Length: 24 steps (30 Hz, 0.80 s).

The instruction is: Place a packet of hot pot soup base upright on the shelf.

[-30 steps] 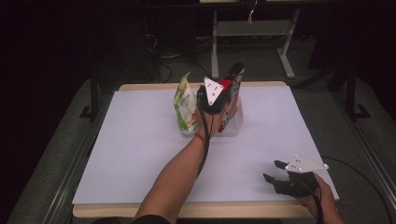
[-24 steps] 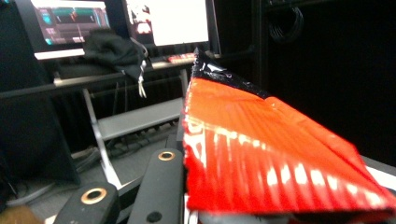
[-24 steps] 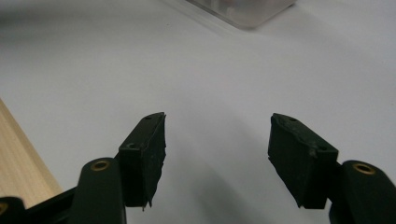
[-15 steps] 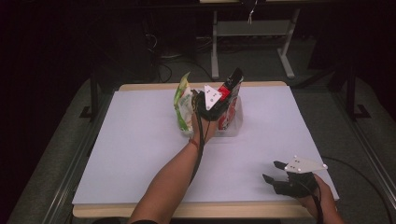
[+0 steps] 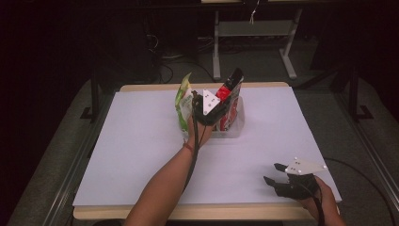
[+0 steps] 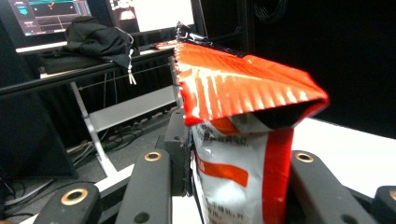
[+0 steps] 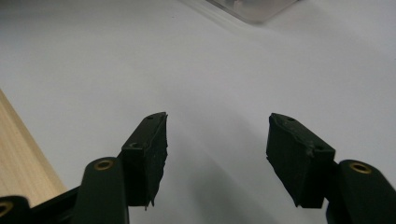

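Bin [image 5: 237, 123], clear plastic, sits upper centre of the high view on the white table [image 5: 141, 155]. Red bag [image 5: 230, 101] stands upright in it, top corner poking above the rim. Green bag [image 5: 183, 104] stands just left of the bin, touching or nearly so; can't tell which. Left gripper [image 5: 214, 110] is at the bin, over the red bag. In the left gripper view the red bag [image 6: 243, 121] rises between the two jaws, crimped top folded over; jaws have just been opening, and a gap shows on the left side, so the pads no longer pinch it. Right gripper [image 5: 275, 174] rests low at lower right of the high view, near the table's front edge, jaws apart with nothing but table [image 7: 210, 70] between them.
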Each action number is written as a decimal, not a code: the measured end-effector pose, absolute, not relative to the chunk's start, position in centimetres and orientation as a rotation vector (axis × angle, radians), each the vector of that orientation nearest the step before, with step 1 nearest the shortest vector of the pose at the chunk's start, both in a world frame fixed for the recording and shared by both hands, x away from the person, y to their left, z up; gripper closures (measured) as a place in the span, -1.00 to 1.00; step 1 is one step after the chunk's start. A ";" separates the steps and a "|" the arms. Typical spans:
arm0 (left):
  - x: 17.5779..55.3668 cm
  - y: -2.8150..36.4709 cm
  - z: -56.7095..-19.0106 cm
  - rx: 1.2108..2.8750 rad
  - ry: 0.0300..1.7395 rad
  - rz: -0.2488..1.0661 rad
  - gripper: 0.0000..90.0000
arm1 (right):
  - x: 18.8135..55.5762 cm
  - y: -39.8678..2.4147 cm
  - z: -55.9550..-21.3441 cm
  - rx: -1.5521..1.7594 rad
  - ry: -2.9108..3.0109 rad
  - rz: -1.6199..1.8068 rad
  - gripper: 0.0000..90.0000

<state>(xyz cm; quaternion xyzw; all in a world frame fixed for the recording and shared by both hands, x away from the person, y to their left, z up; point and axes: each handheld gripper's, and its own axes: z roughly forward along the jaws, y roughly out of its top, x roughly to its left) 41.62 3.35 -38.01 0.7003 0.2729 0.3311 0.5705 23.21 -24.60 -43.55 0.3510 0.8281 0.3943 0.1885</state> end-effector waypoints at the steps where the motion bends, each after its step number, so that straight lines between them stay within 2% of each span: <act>1: 41.6 3.4 -38.0 1.647 0.637 0.773 0.44 | 23.2 -24.6 -43.6 0.988 2.330 1.108 -0.16; 24: 40.8 3.7 -36.6 1.719 0.567 0.768 0.36 | 23.3 -24.5 -43.7 0.980 2.341 1.093 -0.15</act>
